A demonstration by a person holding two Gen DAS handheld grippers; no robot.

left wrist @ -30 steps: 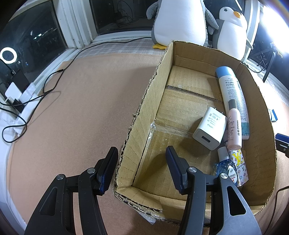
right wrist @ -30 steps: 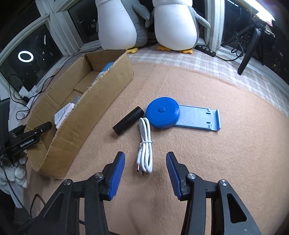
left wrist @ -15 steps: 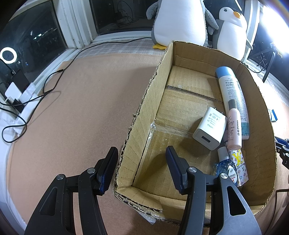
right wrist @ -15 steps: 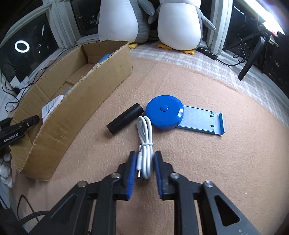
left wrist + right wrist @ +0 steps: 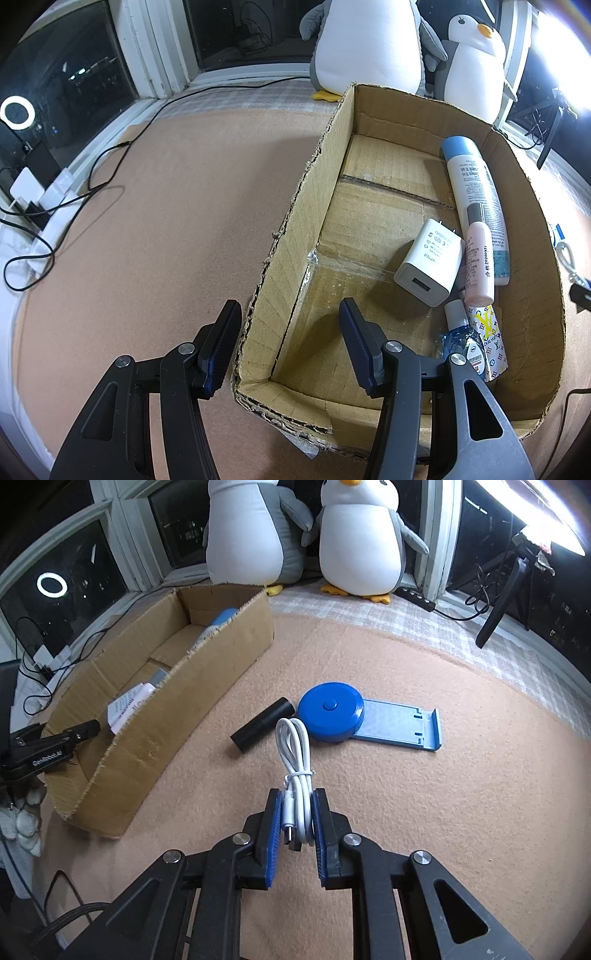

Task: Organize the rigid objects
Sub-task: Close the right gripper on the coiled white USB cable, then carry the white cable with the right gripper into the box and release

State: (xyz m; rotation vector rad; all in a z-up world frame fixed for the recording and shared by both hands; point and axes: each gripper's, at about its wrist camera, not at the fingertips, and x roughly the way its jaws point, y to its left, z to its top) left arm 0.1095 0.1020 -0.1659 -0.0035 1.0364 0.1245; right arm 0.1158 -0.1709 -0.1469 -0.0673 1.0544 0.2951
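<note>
The white cable (image 5: pixel 295 760) sat pinched at its plug end between the pads of the right gripper (image 5: pixel 295 823), its loop trailing toward the blue disc (image 5: pixel 330 712). Held only by that end, the coil might have sagged or snagged on the cardboard box (image 5: pixel 221 657) wall. The box held a charger (image 5: pixel 430 267), a spray can (image 5: pixel 474 192), a pink bottle (image 5: pixel 478 258) and small sachets. The left gripper (image 5: pixel 288 345) stood spread wide astride the box's near-left corner, holding nothing.
</note>
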